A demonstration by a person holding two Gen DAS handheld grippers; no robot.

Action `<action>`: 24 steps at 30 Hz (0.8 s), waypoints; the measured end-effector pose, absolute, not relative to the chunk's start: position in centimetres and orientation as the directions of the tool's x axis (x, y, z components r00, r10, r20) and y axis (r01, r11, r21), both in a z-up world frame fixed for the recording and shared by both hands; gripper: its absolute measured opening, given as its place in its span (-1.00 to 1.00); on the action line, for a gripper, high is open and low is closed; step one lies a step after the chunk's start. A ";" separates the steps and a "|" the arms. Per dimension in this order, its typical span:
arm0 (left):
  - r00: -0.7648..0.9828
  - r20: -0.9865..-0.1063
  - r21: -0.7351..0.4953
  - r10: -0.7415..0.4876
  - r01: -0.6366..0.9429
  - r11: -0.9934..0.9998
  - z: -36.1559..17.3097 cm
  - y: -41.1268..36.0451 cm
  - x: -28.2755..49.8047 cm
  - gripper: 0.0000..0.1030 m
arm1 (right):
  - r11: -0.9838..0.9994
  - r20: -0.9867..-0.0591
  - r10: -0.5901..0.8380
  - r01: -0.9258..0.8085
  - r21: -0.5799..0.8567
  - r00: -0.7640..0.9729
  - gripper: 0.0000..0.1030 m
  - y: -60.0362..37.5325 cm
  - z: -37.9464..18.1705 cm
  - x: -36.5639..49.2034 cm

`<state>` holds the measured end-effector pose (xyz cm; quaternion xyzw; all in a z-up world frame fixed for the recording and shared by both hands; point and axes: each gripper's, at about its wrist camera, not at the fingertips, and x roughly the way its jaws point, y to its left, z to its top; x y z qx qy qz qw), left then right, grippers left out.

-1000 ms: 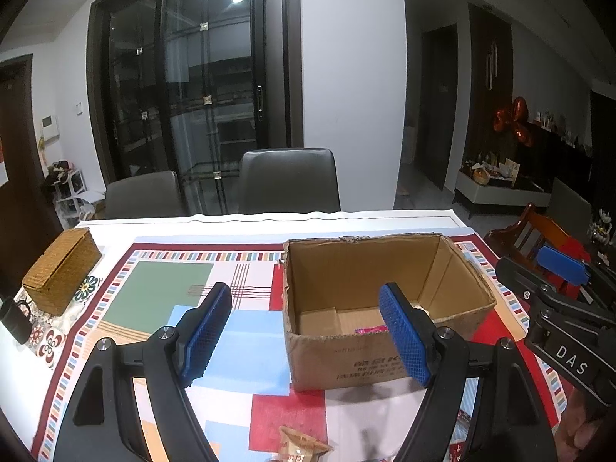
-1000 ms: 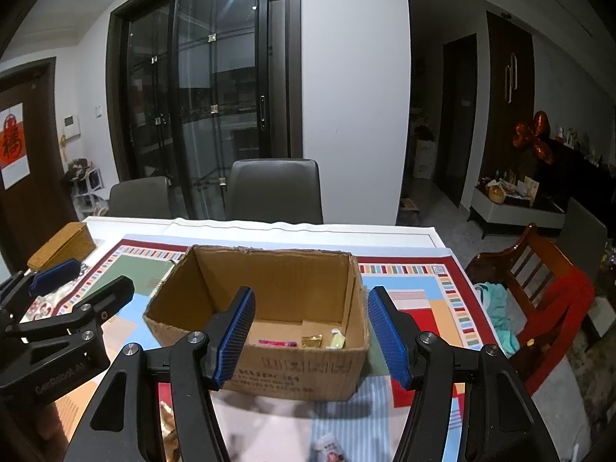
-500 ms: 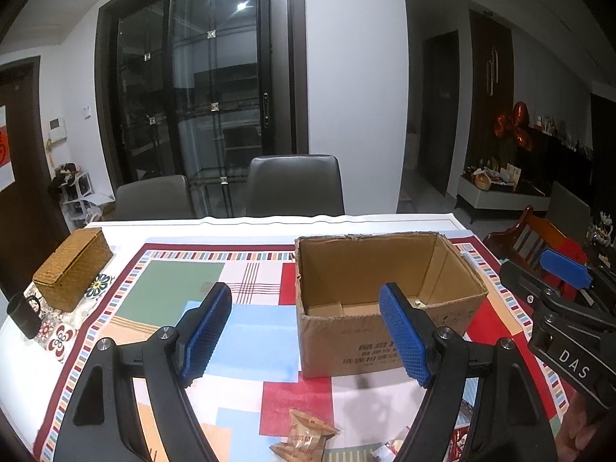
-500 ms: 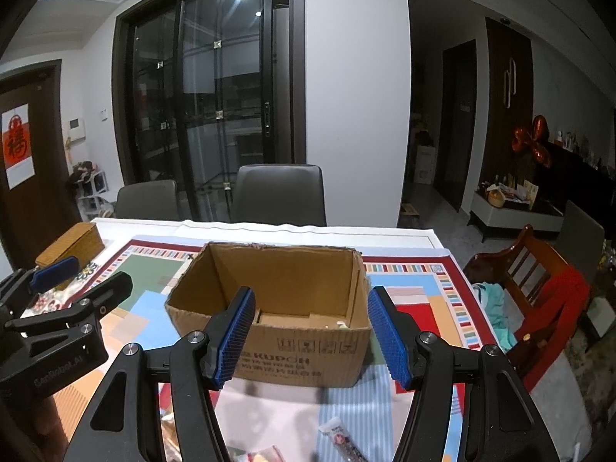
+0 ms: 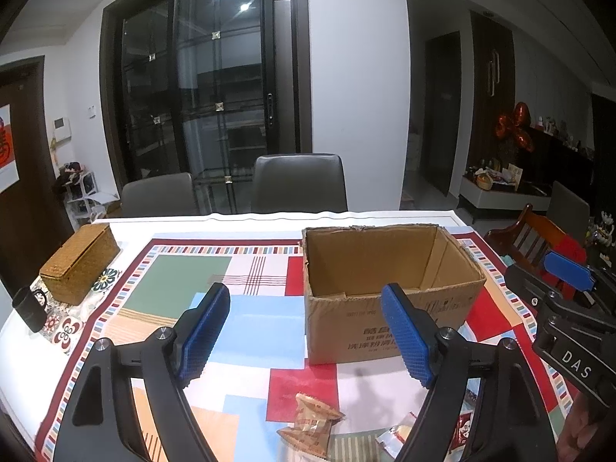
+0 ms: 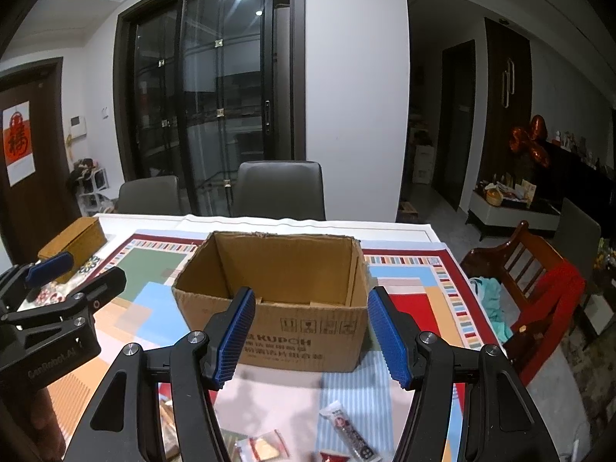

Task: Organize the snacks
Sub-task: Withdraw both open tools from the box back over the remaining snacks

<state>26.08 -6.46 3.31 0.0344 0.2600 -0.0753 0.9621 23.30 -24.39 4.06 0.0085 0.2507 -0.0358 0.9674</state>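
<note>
Dim dining room with dark glass doors and two grey chairs behind a bench (image 5: 269,218) covered by a patchwork-pattern cloth. An open cardboard box (image 5: 385,300) stands upright on the cloth toward the right; its floor is mostly hidden by the near wall in both views, so its contents cannot be told. Loose snacks lie on the cloth on the viewer's side of the box: a brown wrapped snack (image 5: 312,423) beside a pale packet (image 5: 396,433) in the left view; a dark stick packet (image 6: 348,429) and a clear-wrapped biscuit (image 6: 265,447) in the right view. A woven box (image 5: 79,263) and a black mug (image 5: 29,308) sit at the far left of the bench.

Risks, as judged: the snacks lie at the lowest edge of each view, partly cut off, so a descent could miss or pinch only a wrapper edge and drop it short of the box. The light box could slide if a finger strikes its wall. The two tools hang near each other and could collide over the box.

Left claw (image 5: 308,338): jaws wide apart, nothing between the pads, touching nothing. Right claw (image 6: 310,337): jaws moderately apart, likewise empty, above the cloth on the near side of the box.
</note>
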 end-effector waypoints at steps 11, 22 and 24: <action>0.852 -0.509 0.024 -0.124 0.157 0.987 2.9 -5.6 24.6 0.57 | 0.998 -0.488 -0.056 0.063 -0.003 0.871 0.20 -23.6 3.9 21.7; 0.847 -0.515 0.017 -0.128 0.160 0.987 2.1 -5.4 22.6 0.57 | 0.998 -0.495 -0.057 0.064 -0.002 0.867 0.20 -23.1 3.2 20.0; 0.845 -0.518 0.012 -0.134 0.163 0.987 1.8 -5.5 22.0 0.57 | 0.998 -0.497 -0.056 0.062 -0.004 0.866 0.20 -23.2 3.0 19.6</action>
